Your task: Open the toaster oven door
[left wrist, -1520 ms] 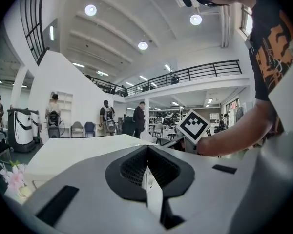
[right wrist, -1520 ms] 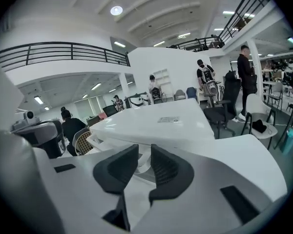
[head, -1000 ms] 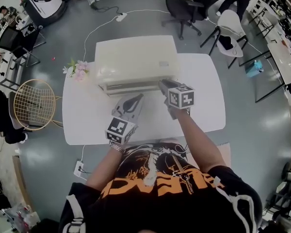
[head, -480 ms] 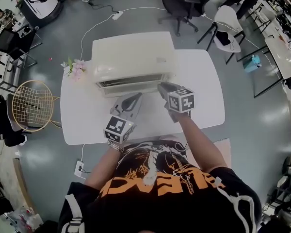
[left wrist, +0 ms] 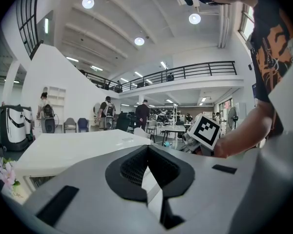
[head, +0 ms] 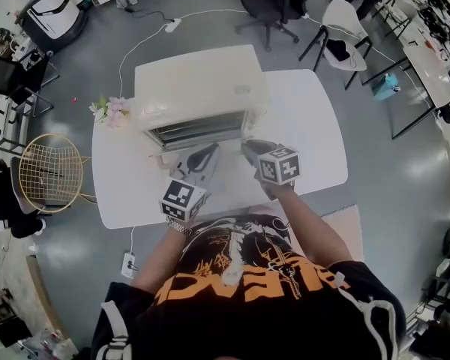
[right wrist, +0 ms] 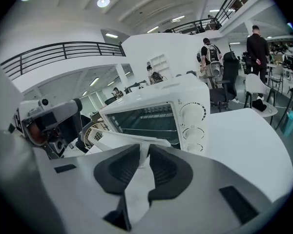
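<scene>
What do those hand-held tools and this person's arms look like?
Each is a light grey, wedge-shaped shell: left gripper, right gripper. Black textured fingers sit at the front, and a white cube with black square markers rides at the back. The person wears a black T-shirt with orange print, short sleeves, and a metallic wristband.

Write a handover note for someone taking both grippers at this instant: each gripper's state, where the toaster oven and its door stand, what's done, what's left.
Right gripper: shut on the top edge of the door.
Left gripper: shut, empty, in front of the toaster oven.
The oven sits at the far side of the white table.
Done: door gripped and tilted partway down.
Left: probably swing it fully down, then release.
</scene>
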### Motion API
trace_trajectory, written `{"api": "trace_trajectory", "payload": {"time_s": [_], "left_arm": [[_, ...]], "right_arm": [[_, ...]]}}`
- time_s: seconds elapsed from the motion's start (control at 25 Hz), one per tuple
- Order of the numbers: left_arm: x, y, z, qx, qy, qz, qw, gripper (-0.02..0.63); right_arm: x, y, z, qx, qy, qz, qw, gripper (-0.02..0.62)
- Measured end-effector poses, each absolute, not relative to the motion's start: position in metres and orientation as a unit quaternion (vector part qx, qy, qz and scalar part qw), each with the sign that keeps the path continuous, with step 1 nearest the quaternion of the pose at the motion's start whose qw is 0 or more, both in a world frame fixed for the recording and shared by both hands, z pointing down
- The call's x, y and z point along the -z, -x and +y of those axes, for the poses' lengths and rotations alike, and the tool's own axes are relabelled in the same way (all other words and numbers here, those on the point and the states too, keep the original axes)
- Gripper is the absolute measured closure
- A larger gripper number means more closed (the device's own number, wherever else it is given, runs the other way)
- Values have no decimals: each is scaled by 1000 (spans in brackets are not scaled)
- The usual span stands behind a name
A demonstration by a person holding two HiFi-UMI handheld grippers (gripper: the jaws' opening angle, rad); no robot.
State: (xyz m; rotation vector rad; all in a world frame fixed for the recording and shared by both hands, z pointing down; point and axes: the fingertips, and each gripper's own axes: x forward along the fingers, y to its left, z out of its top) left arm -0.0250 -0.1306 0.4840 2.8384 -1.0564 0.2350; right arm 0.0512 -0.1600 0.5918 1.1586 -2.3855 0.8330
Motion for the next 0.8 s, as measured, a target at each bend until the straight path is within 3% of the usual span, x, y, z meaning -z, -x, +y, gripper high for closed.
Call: {"api": "trace_trajectory", "payload": {"time_s": [0.8], "left_arm": [[-508, 35, -120, -98, -929, -348, 76, 585]], "right_arm": [[-665, -56, -87, -355, -365, -830, 228, 505]]}}
